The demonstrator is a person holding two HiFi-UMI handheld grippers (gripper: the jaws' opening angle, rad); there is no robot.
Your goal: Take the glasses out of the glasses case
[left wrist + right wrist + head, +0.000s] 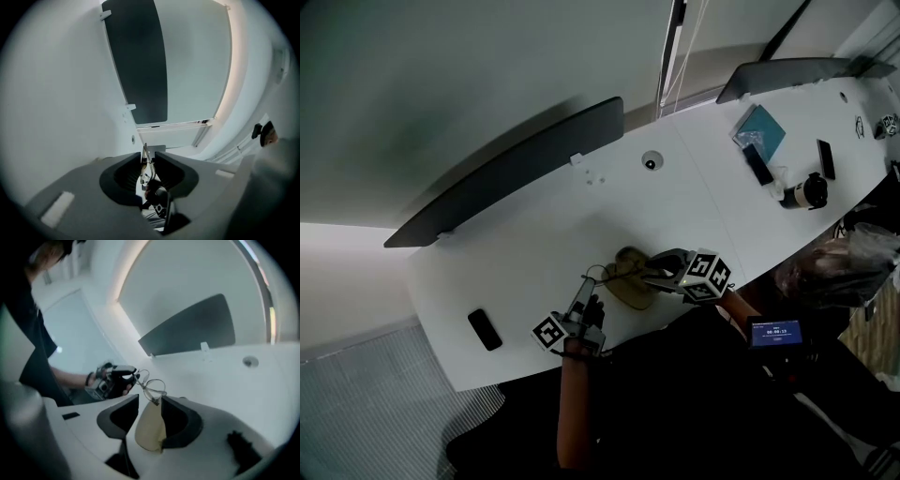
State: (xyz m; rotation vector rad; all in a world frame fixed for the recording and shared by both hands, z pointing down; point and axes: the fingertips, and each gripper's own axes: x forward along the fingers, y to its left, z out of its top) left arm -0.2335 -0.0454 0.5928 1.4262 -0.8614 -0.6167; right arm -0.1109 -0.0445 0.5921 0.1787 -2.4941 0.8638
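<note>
My left gripper (pixel 587 287) is shut on thin wire-frame glasses (pixel 598 274) and holds them just above the white table (pixel 534 253). In the left gripper view the wire frame (pixel 146 159) stands upright, pinched between the jaws of the left gripper (pixel 147 165). The tan glasses case (pixel 628 281) lies to the right, at my right gripper (pixel 652 273). In the right gripper view the case (pixel 150 427) sits between the wide jaws of the right gripper (pixel 149 414), unpinched, leaning on the right jaw. The glasses (pixel 153 388) reach from the left gripper (pixel 133 376) to the case's top end.
A black phone (pixel 485 329) lies near the table's left front edge. A dark divider panel (pixel 516 164) runs along the far edge. A cable grommet (pixel 652 161), a teal book (pixel 759 129), a black-and-white cup (pixel 806 192) and black devices (pixel 826 158) sit at the far right.
</note>
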